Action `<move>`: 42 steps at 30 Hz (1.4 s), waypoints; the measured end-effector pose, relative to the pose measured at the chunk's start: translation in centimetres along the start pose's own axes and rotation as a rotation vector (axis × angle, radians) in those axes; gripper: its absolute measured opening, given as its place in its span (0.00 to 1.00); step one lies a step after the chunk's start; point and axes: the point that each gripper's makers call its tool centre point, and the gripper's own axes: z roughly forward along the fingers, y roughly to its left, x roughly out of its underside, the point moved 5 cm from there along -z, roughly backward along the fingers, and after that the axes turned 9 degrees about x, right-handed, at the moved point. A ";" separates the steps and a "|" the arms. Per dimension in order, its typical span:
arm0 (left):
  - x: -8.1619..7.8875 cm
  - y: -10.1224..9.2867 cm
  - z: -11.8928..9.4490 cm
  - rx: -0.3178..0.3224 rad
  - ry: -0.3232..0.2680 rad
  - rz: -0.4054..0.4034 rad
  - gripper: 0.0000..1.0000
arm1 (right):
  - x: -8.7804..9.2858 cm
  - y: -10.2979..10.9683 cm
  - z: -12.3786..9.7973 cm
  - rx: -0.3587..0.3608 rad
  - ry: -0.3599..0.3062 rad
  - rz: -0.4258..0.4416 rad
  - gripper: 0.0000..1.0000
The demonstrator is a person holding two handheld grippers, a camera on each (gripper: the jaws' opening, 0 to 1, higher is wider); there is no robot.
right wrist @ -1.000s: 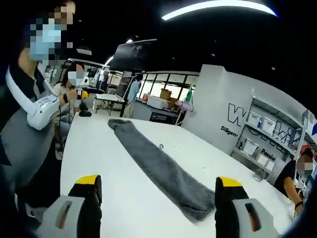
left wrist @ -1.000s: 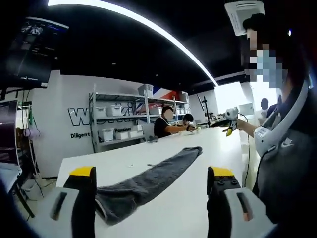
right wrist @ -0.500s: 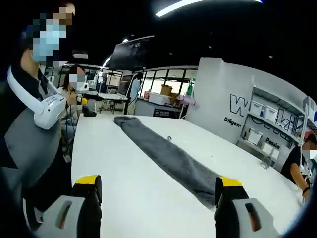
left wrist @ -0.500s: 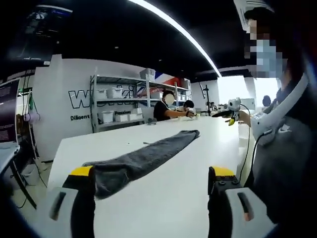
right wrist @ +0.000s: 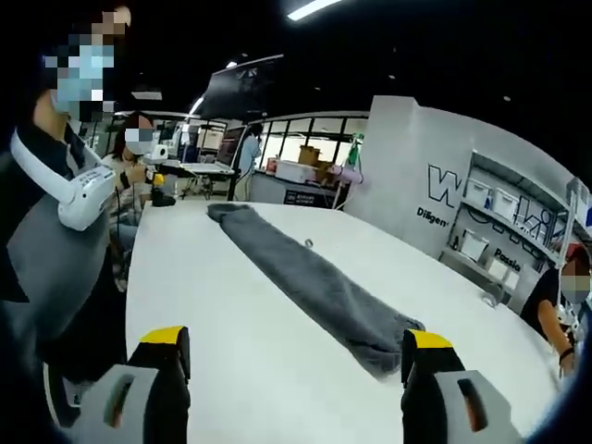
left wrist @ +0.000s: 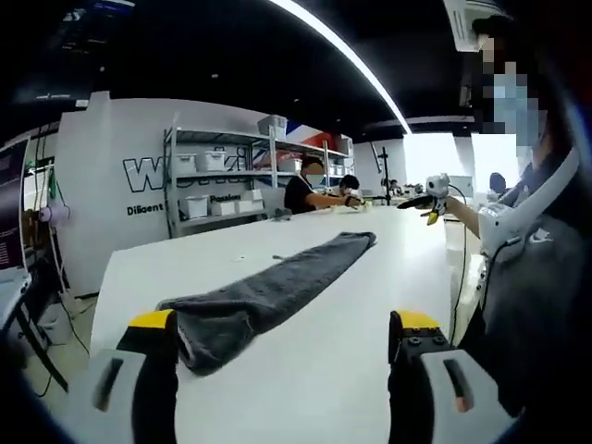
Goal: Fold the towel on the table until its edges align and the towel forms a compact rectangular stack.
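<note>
The grey towel (left wrist: 264, 296) lies as one long narrow strip on the white tabletop (left wrist: 314, 370), its long axis running from one gripper toward the other. The left gripper (left wrist: 282, 356) faces one short end, which lies just beyond its left finger (left wrist: 153, 370); the right gripper (right wrist: 294, 365) faces the opposite end, close to its right finger (right wrist: 425, 375). Both pairs of fingers are spread wide and hold nothing. Each gripper is nearer its own end, so neither is favoured.
</note>
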 end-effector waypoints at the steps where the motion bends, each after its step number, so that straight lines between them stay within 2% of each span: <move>1: 0.0 0.5 0.2 0.014 0.007 -0.011 0.98 | 0.0 -0.4 0.2 0.000 0.004 0.000 0.99; 6: 1.1 3.3 0.6 0.040 0.077 -0.029 0.94 | 1.0 -2.8 1.2 -0.001 0.035 0.018 0.97; 12: 3.3 6.1 1.6 0.069 0.159 -0.064 0.83 | 3.2 -5.7 2.7 -0.006 0.057 0.105 0.91; 21: 6.3 8.6 3.5 0.085 0.213 -0.122 0.70 | 6.0 -7.1 5.7 -0.042 0.095 0.153 0.82; 25: 7.0 8.7 4.7 0.107 0.218 -0.137 0.65 | 7.0 -7.6 7.1 -0.034 0.115 0.168 0.78; 28: 8.1 9.2 5.3 0.108 0.235 -0.171 0.63 | 7.4 -7.7 7.8 -0.027 0.122 0.184 0.74; 35: 8.8 9.2 5.8 0.108 0.236 -0.209 0.52 | 8.5 -7.8 8.4 -0.015 0.159 0.165 0.65; 42: 9.2 8.9 5.9 0.128 0.250 -0.223 0.42 | 8.7 -9.1 8.9 0.039 0.119 0.215 0.52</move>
